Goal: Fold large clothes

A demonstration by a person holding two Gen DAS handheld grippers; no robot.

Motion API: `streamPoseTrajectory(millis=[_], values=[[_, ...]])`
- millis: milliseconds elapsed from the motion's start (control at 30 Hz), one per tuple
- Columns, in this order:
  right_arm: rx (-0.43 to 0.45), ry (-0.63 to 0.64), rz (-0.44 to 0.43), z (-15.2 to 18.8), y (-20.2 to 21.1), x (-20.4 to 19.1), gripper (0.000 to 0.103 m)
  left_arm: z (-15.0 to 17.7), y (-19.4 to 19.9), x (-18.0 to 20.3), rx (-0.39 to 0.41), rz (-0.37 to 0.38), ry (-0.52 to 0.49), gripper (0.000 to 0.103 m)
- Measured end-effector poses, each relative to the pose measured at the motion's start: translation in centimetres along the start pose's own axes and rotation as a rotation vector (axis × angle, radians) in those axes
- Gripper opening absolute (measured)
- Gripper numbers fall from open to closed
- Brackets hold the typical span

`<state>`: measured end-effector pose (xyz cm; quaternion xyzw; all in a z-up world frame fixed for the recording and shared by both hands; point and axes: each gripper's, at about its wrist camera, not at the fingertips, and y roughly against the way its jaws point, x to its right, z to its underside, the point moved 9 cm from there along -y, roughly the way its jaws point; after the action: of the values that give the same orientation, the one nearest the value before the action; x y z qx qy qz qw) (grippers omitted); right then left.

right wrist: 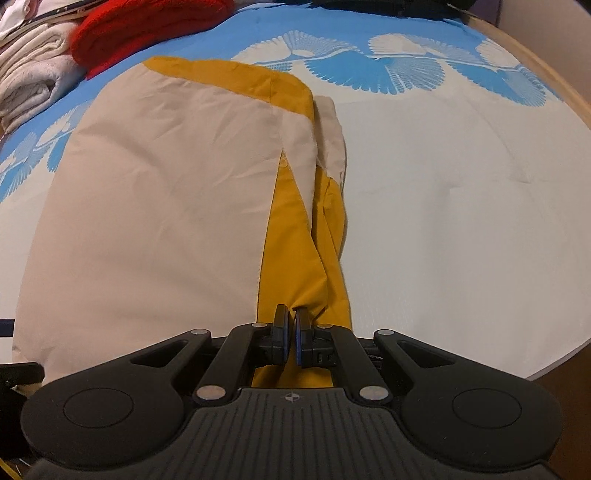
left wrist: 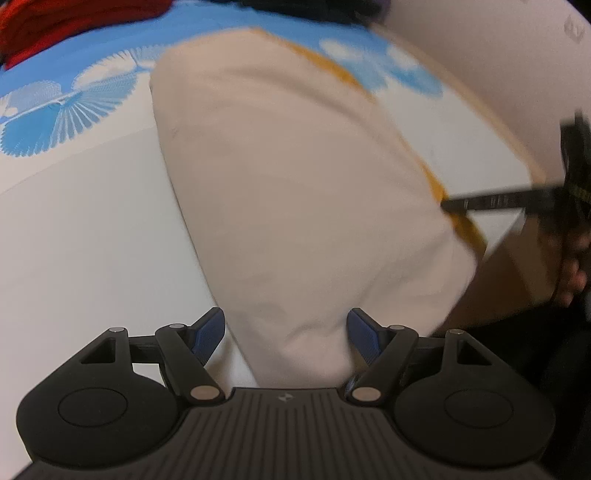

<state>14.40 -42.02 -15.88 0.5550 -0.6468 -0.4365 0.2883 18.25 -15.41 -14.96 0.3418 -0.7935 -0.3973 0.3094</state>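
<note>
On the bed, far left of the right wrist view: folded white towels (right wrist: 33, 85), and beside them a red knit pile (right wrist: 147, 26) at the top edge. Blue-and-white sheet (right wrist: 461, 206) with fan print covers the surface. Garment (right wrist: 155, 192), cream with mustard panels, lies spread flat over the left and middle of the sheet, its mustard edge bunched and running down the centre toward the camera. Right gripper (right wrist: 291, 338) pinches that mustard edge, pads nearly together with fabric squeezed between them. To the right, bare white sheet, then a tan wooden rim (right wrist: 554, 70) at the far right.

Left wrist view, blurred: red pile (left wrist: 55, 26) in the top left corner, sheet (left wrist: 92, 221) below it, garment (left wrist: 295, 184) filling the middle, cream side up with a thin mustard strip along its right edge. Left gripper (left wrist: 286, 332) stands wide, a cream fold between the blue pads; the pads do not press it. At right, the other gripper's dark fingers (left wrist: 491, 203) reach the mustard strip, with a hand (left wrist: 570, 266) behind at the frame edge.
</note>
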Motion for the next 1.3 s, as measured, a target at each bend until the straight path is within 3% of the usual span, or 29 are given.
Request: streamPoseTrajectory(millis=[100, 233, 300, 367, 500, 600, 733, 967, 1067, 1233, 1300], values=[[0.051, -0.027, -0.014, -0.7, 1.1, 0.2, 0.004, -1.5, 1.3, -2.4, 0.077, 0.022, 0.109, 0.079], [0.208, -0.089, -0.036, -2.6, 3.3, 1.3, 0.007, -3.6, 1.7, -6.0, 0.120, 0.061, 0.300, 0.080], [0.237, -0.125, -0.061, -3.1, 3.7, 1.8, 0.019, -4.6, 1.2, -7.5, 0.122, 0.078, 0.372, 0.082], [0.216, -0.180, -0.092, -3.1, 3.3, 2.2, 0.036, -5.4, 0.3, -8.9, 0.110, 0.100, 0.442, 0.083], [0.116, -0.238, -0.123, -2.6, 1.2, 2.1, 0.039, -7.3, -2.2, -10.7, 0.076, 0.132, 0.545, 0.084], [0.037, -0.231, -0.103, -1.7, -0.3, 1.5, 0.040, -8.0, -4.7, -11.8, 0.046, 0.151, 0.601, 0.092], [0.007, -0.219, -0.078, -1.6, -1.1, 1.1, 0.044, -8.9, -7.4, -11.8, 0.040, 0.207, 0.653, 0.102], [-0.018, -0.208, -0.064, -1.3, -1.7, 0.8, 0.044, -10.6, -10.9, -11.3, 0.069, 0.262, 0.699, 0.101], [-0.029, -0.213, -0.061, -1.4, -1.6, 0.5, 0.038, -11.5, -11.4, -10.9, 0.098, 0.240, 0.646, 0.089], [-0.023, -0.192, -0.077, -1.9, -1.8, -1.0, 0.010, -13.4, -9.3, -10.6, 0.159, 0.203, 0.554, 0.039], [-0.007, -0.186, -0.093, -2.3, -1.6, -2.0, 0.007, -14.6, -7.6, -10.5, 0.210, 0.198, 0.502, 0.037]])
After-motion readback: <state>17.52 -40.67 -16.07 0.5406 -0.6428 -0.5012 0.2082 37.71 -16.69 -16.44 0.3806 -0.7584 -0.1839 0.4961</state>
